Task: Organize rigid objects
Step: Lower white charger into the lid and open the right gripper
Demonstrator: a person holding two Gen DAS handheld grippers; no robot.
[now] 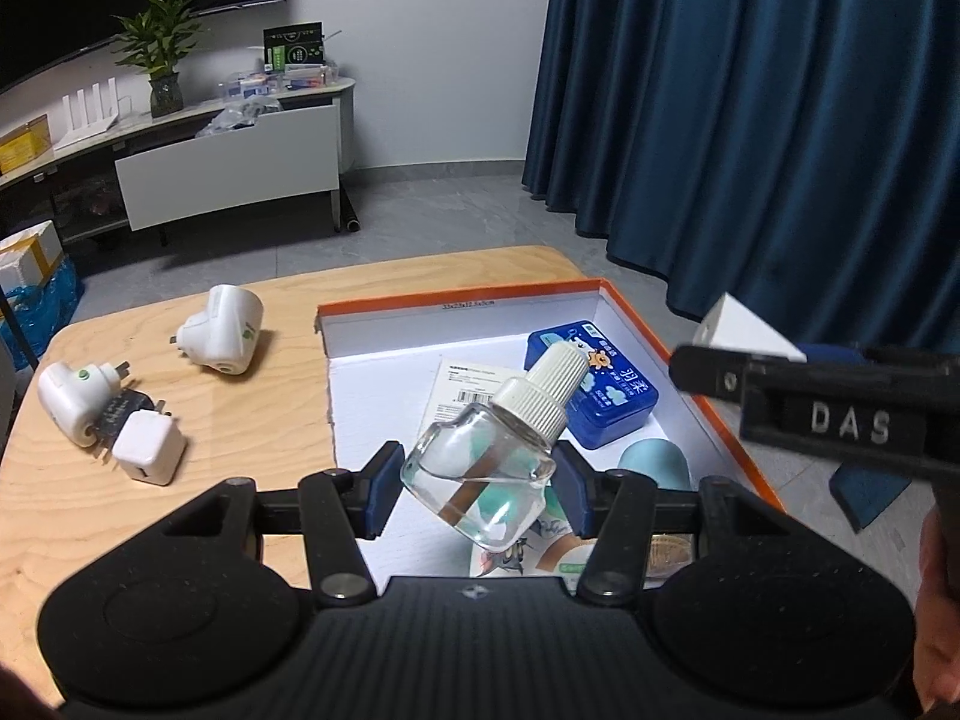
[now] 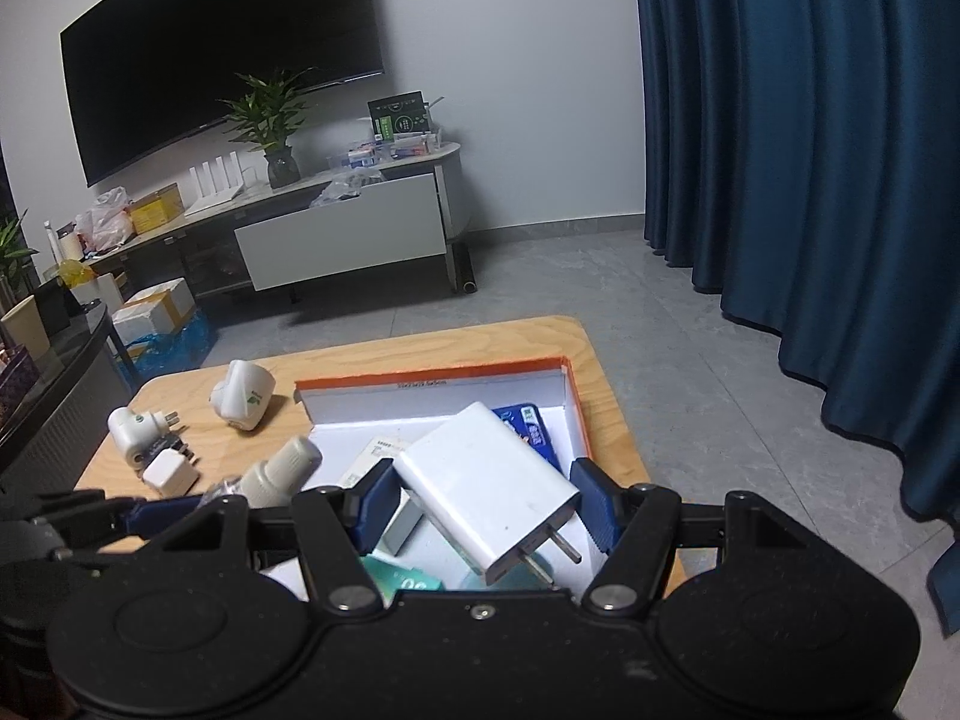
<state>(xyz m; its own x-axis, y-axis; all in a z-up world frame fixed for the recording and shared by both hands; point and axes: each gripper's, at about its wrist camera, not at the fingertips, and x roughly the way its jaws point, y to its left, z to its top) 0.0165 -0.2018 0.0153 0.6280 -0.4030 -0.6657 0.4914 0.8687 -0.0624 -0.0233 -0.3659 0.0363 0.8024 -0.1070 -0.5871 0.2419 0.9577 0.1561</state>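
My left gripper [image 1: 477, 483] is shut on a clear glass bottle [image 1: 480, 474] with a ribbed white cap, tilted above the orange-rimmed white box [image 1: 456, 295]. My right gripper [image 2: 489, 507] is shut on a white charger [image 2: 486, 486] with two prongs toward the camera, held over the same box [image 2: 432, 375]. The bottle also shows at the left in the right wrist view [image 2: 276, 474]. Inside the box lie a blue case [image 1: 606, 402], a paper leaflet [image 1: 465, 387] and a pale teal object [image 1: 654, 462].
On the wooden table [image 1: 72, 510] left of the box lie two white plug-in devices [image 1: 225, 330] [image 1: 75, 399] and a small white cube charger [image 1: 147, 447]. A blue curtain [image 1: 750, 120] hangs at right. A TV cabinet [image 1: 228, 162] stands at the back.
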